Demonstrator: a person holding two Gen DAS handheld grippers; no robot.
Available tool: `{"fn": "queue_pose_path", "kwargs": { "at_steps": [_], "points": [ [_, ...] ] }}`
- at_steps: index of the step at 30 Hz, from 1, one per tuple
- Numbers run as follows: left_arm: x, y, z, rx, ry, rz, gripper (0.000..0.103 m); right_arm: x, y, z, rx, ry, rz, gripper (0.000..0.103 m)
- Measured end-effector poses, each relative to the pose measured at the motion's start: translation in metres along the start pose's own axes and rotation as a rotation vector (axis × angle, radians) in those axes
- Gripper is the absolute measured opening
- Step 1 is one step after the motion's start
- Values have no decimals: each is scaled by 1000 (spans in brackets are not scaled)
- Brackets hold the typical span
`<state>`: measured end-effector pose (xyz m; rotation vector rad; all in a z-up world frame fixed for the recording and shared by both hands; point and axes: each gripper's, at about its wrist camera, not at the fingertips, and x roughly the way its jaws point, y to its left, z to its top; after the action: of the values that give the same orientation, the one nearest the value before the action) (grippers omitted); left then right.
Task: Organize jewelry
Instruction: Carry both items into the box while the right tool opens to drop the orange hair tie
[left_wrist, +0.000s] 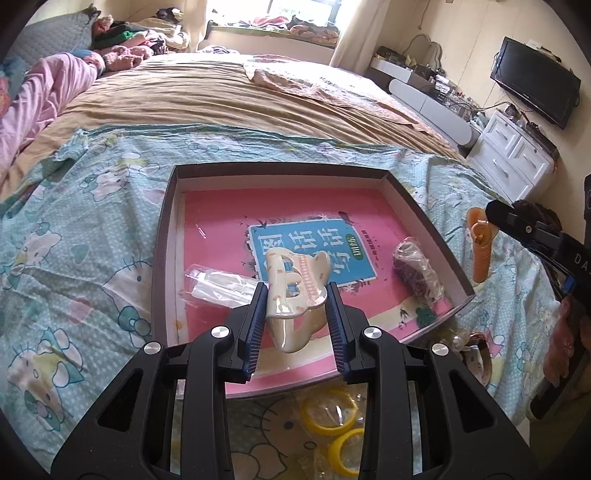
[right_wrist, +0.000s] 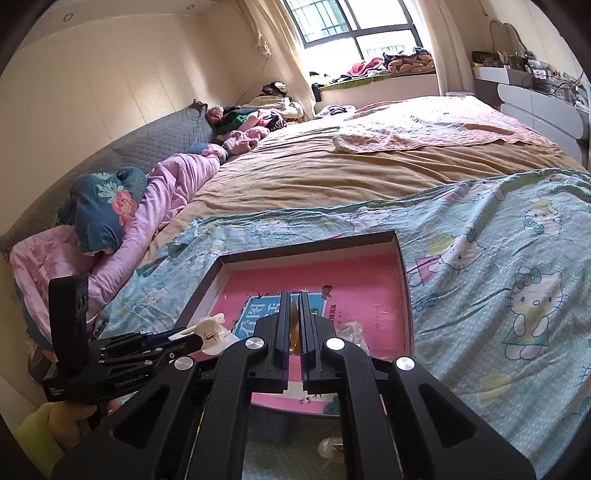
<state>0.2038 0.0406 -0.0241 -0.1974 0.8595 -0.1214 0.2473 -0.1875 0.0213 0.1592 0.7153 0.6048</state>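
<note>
1. Left wrist view: the left gripper (left_wrist: 295, 295) pinches a cream hair claw (left_wrist: 295, 291) between its blue pads, holding it above the near part of a shallow box (left_wrist: 166, 236).
2. The box lies on a teal cartoon-print sheet (left_wrist: 92, 221) spread over the bed. It has dark outer walls and a pale inner rim.
3. A pink book (left_wrist: 221, 218) with a blue title panel lies flat in the box and covers most of its floor.
4. On the book's left side rests a clear plastic packet (left_wrist: 218, 286) with something white inside. On the right side, near the box wall, lies a clear bag (left_wrist: 417, 273) of dark reddish beads.
5. Outside the box, just beside its right wall, the right gripper (left_wrist: 491, 221) comes in from the right, clamped on an orange hair clip (left_wrist: 482, 251).
6. In front of the box, on the sheet, lie yellow rings (left_wrist: 332, 413) in clear wrapping.
7. Right wrist view: the right gripper's (right_wrist: 294, 321) jaws are pressed nearly together with the orange clip's (right_wrist: 293, 317) thin edge showing in the slit, above the box (right_wrist: 402, 273). The left gripper (right_wrist: 199, 338) with the cream claw (right_wrist: 214, 328) sits at the box's left edge.
</note>
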Motion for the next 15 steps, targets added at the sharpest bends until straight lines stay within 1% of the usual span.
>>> {"fn": "queue_pose_path", "kwargs": {
  "at_steps": [3,7,15],
  "points": [
    [4,8,0,-14,3,4,24,10,3,-2,-10,14,-6,4],
    [5,17,3,-18,-13,36,24,27,7,-4,-15,41,-7,4],
    [8,40,5,-76,-20,57,24,61,17,-16,-21,114,-11,4]
  ]
}}
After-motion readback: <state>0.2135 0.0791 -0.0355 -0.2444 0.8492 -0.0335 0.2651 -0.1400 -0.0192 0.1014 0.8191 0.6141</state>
